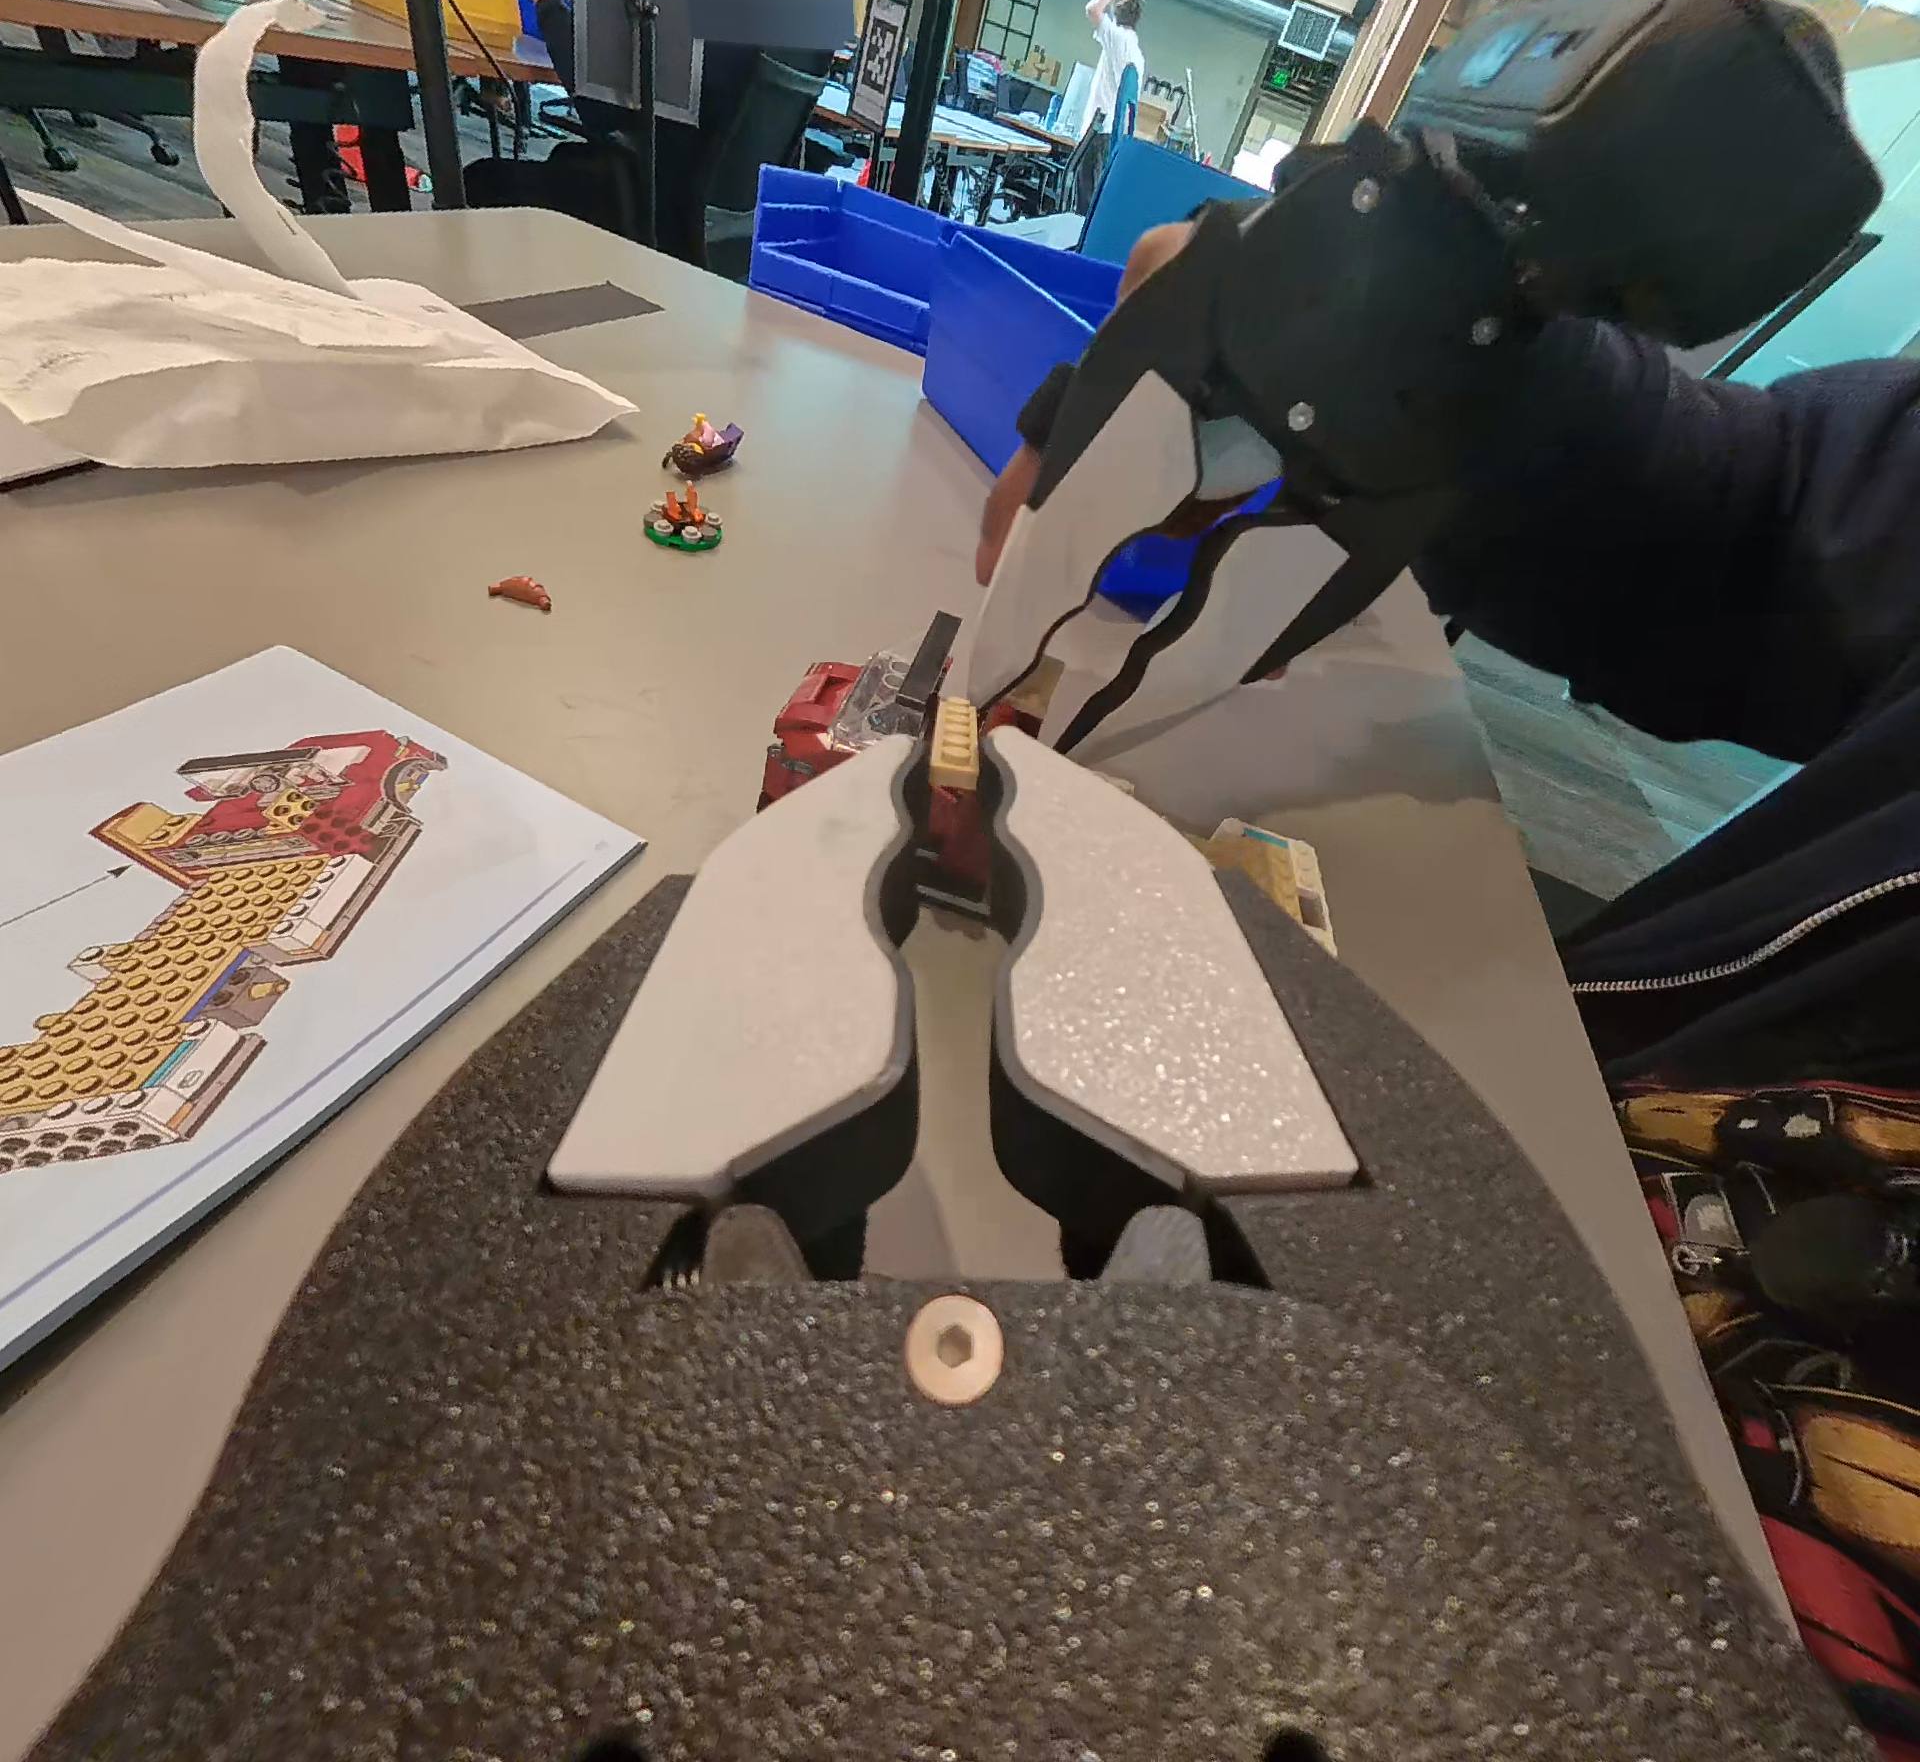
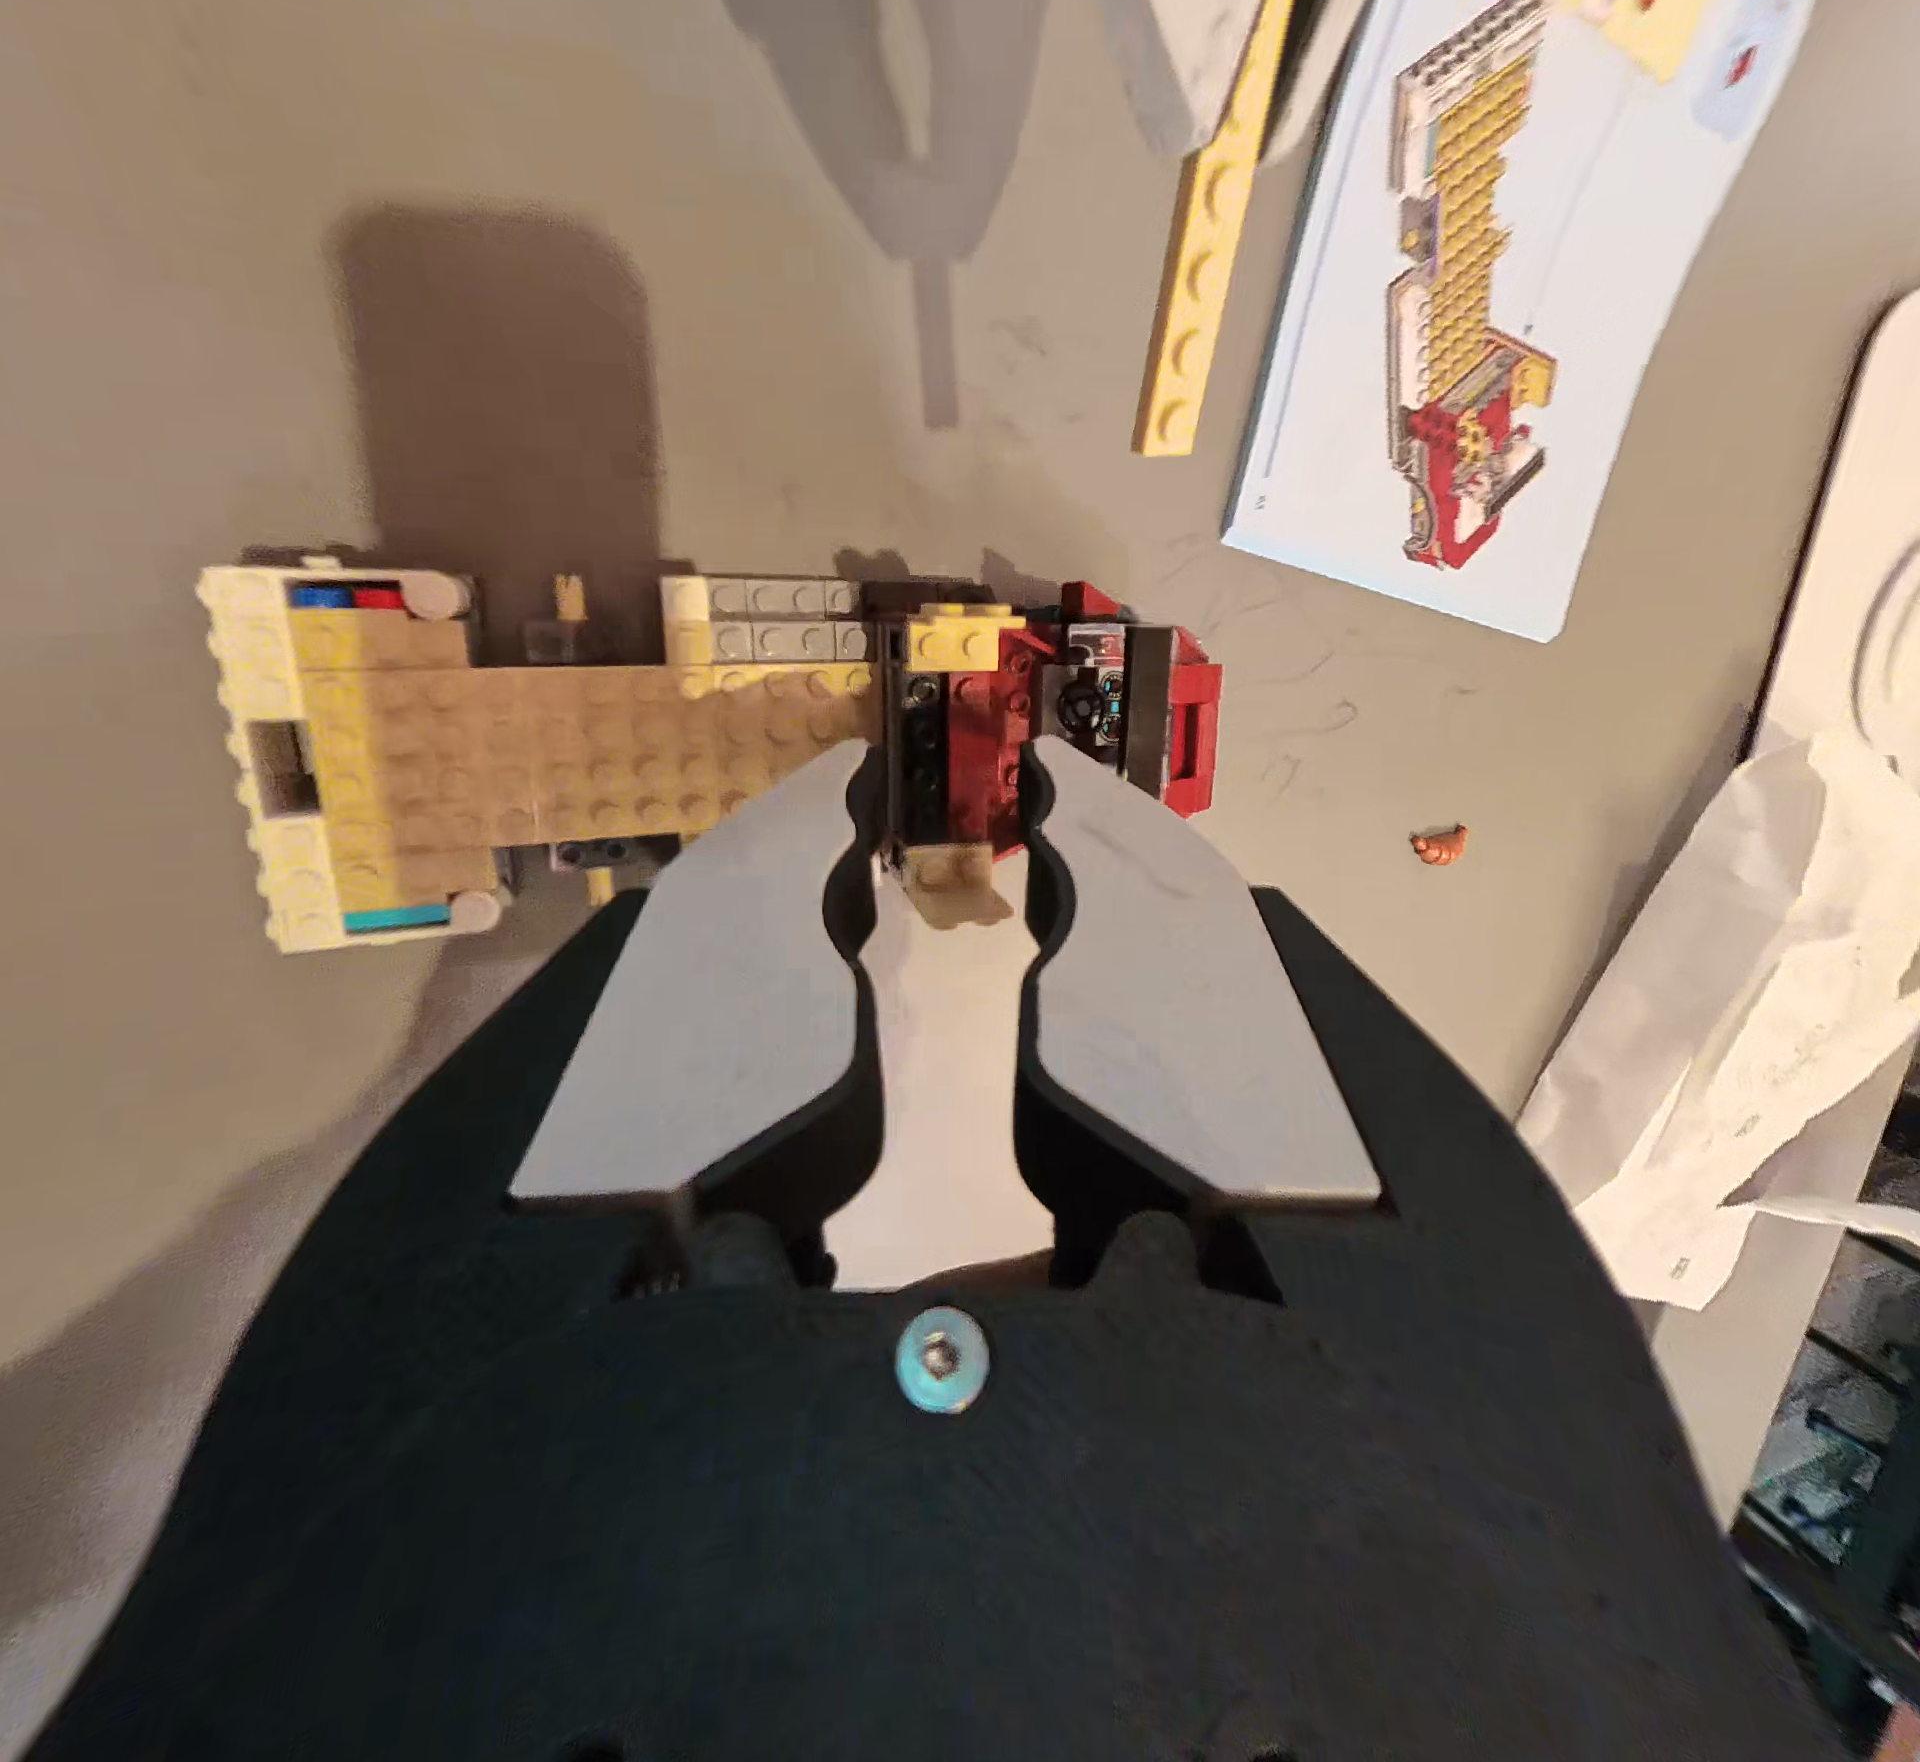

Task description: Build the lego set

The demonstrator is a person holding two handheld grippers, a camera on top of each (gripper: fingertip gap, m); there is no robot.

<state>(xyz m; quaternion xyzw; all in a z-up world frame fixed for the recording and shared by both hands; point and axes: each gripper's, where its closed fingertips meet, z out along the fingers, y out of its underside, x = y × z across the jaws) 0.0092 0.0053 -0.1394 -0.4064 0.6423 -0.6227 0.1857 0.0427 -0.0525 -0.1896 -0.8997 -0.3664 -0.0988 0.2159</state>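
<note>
Left wrist view looks low along the grey table, and most of the brick model is hidden there: the left gripper covers its middle, so only the dark red cab at 11 o'clock of the fingertips and a tan corner at 3 o'clock show. A thin upright part of the model, a tan studded strip over dark red bricks, sits in the narrow slot between the grey fingers, which are nearly together; whether the pads press on it cannot be told. The right gripper comes down from 2 o'clock, its tips blurred and set just behind that strip; the hand holding it is mostly covered by the black housing and a dark sleeve.

Right wrist view looks almost straight down and shows the whole model. Its long axis runs from 9 to 3 o'clock, tan studded deck toward 9, red cab pointing to 3. The right gripper has its fingers parted either side of the black and dark red section just behind the cab; the fingertip edges are blurred, and contact with the bricks is not clear. A small tan piece lies between the fingers nearer the camera.

An instruction booklet lies at 1 o'clock, cut off by the top edge, with a long yellow strip beside it. A small brown piece sits at 3 o'clock near crumpled white paper bags.
</note>
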